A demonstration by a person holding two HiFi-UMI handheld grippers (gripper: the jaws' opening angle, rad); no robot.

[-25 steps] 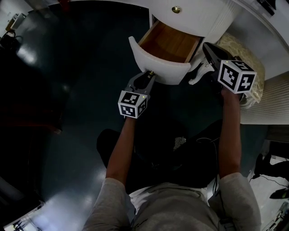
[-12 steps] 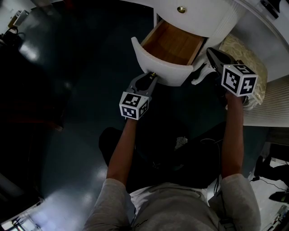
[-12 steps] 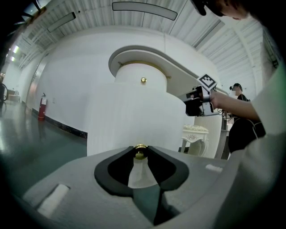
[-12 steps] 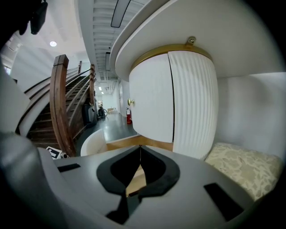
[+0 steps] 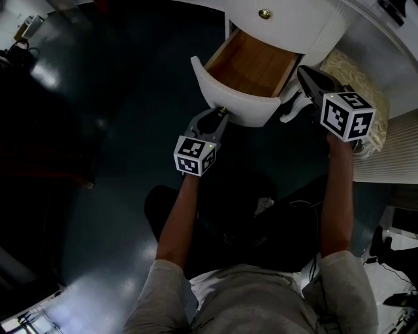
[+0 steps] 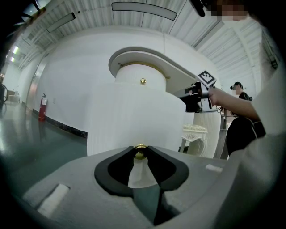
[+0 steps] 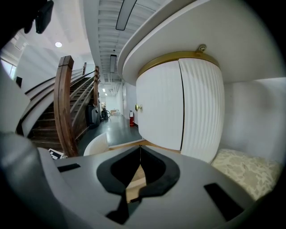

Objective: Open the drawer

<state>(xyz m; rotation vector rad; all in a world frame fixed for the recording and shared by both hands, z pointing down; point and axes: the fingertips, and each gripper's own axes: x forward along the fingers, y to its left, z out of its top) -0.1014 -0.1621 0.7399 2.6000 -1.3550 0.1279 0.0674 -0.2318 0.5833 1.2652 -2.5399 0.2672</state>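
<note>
The white curved drawer [image 5: 245, 107] stands pulled out of the round white cabinet [image 5: 294, 29], and its empty wooden inside [image 5: 251, 62] shows. My left gripper [image 5: 221, 113] is shut on the drawer's small brass knob [image 5: 223, 109]; in the left gripper view the knob [image 6: 140, 153] sits pinched between the fingertips. My right gripper [image 5: 302, 69] hovers at the drawer's right corner, close to the cabinet, shut with nothing between its tips [image 7: 140, 146]. It also appears in the left gripper view as the right gripper [image 6: 196, 95], off to the right.
A second brass knob [image 5: 264, 13] sits on the cabinet front above the drawer. A cream ornate stool [image 5: 356, 75] stands right of the cabinet, under my right gripper. The floor is dark and glossy; a wooden staircase [image 7: 67, 103] rises to the left in the right gripper view.
The left gripper keeps its hold on the knob and the drawer looks a trifle further out. The right gripper has barely shifted beside the cabinet.
</note>
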